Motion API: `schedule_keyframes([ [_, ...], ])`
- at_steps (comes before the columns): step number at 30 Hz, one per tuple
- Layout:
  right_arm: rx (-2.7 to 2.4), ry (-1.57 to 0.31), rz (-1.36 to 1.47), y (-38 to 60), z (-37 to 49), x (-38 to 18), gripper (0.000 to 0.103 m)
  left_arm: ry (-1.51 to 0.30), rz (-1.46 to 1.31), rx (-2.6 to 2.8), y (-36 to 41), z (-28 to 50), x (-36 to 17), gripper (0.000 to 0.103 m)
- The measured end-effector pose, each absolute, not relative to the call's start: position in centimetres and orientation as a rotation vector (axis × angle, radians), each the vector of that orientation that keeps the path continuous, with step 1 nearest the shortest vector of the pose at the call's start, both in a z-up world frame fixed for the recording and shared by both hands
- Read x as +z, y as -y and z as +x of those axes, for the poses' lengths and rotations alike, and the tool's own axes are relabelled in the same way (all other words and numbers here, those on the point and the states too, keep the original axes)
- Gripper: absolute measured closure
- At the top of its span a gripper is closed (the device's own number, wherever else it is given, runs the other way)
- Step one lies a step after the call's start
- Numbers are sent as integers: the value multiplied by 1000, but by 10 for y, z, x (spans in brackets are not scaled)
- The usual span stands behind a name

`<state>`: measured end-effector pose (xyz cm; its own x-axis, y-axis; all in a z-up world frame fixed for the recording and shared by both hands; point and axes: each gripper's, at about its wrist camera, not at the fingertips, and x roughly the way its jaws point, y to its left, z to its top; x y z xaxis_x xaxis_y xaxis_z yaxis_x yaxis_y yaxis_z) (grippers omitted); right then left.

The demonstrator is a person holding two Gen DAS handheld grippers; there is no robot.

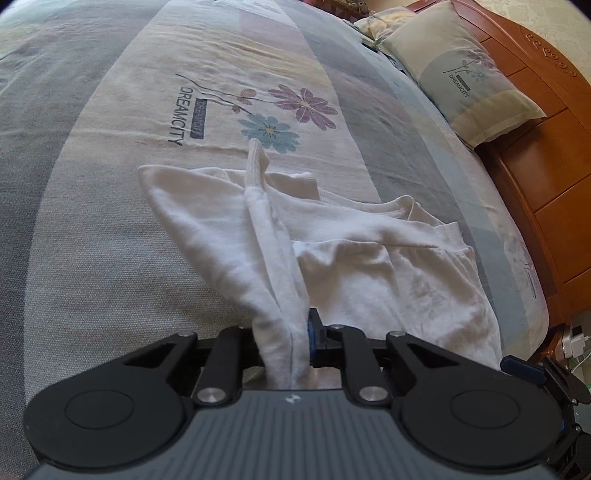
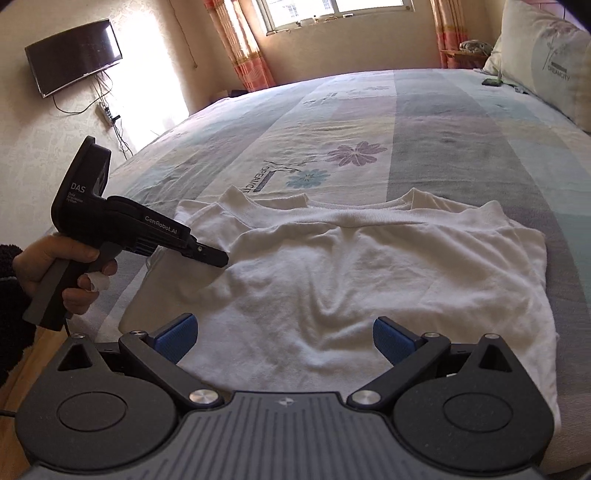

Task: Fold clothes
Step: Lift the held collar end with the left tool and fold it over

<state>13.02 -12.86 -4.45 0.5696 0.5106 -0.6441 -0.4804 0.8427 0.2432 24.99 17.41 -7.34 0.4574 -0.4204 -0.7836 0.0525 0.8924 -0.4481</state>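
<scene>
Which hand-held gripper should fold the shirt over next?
Left, probably. The left hand-held gripper is already shut on a raised fold of the white shirt, ready to carry it across. The right hand-held gripper is open above the shirt's near edge, holding nothing.

Floral bedspread point(image 2: 332, 122), pillow point(image 1: 465, 70), wooden headboard point(image 1: 543, 155), wall-mounted television point(image 2: 74, 55), curtained window point(image 2: 332, 11)
</scene>
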Motion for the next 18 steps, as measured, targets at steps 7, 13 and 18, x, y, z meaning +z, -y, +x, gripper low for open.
schedule_keyframes([
  [7, 581, -745, 47, 159, 119, -45, 0, -1055, -343, -344, -140, 251, -41, 89],
  [13, 560, -723, 75, 183, 112, -44, 0, -1035, -379, -409, -110, 255, -16, 89],
  [18, 529, -713, 99, 202, 108, -44, 0, -1028, -448, -461, -85, 261, -5, 89],
])
